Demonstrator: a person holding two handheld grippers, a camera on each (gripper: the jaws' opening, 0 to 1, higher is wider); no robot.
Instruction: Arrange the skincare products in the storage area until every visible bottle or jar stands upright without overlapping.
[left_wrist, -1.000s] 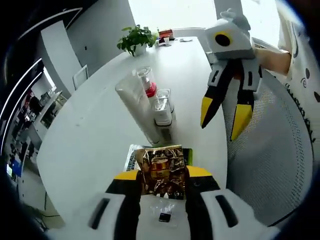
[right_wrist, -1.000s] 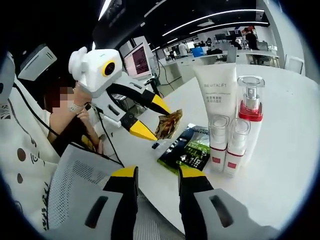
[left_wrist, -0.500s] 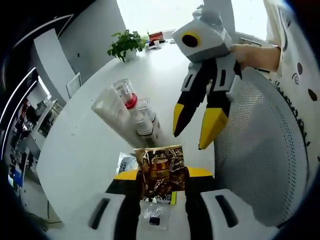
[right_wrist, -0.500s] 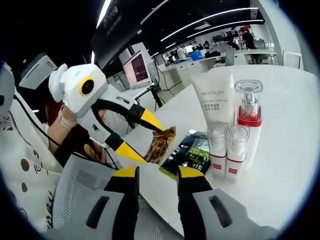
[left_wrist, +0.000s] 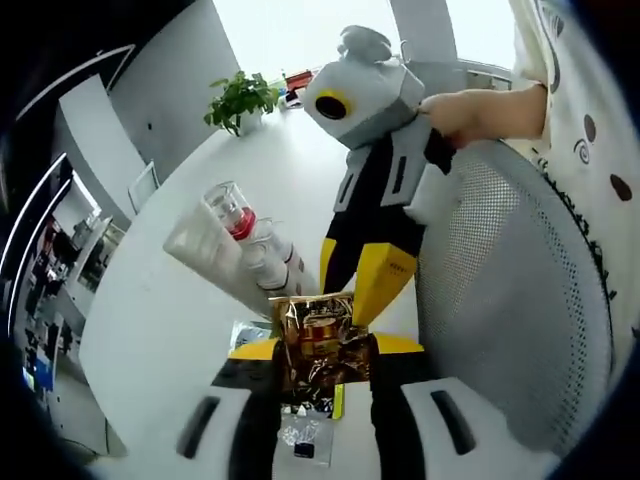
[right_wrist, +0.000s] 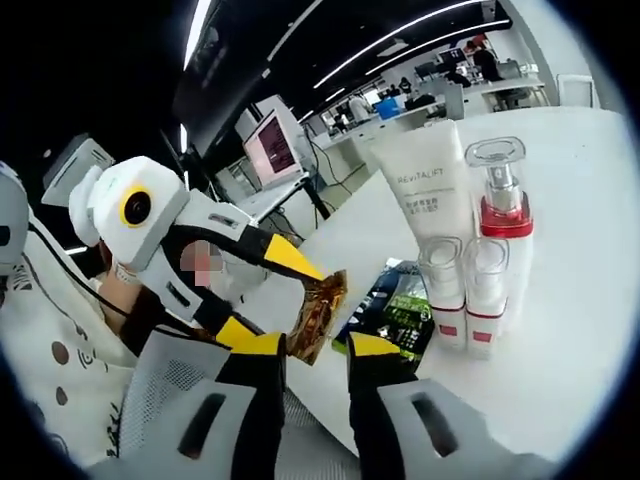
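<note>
Right tool (left_wrist: 352, 282) nearer now, jaws parted, just behind the gold sachet (left_wrist: 322, 345) pinched in the left tool (left_wrist: 322, 352).

A crinkled, glossy gold foil sachet (left_wrist: 322, 345) is clamped between yellow, matt plastic-looking fingertips (left_wrist: 255, 350). The white tube (right_wrist: 430, 180) appears smooth and matt. Clear glossy plastic caps are seen on the small bottles (right_wrist: 465, 295). The tabletop (left_wrist: 180, 330) is smooth and white. The chair back (left_wrist: 510, 300) is made of pale woven mesh, possibly fabric.
</note>
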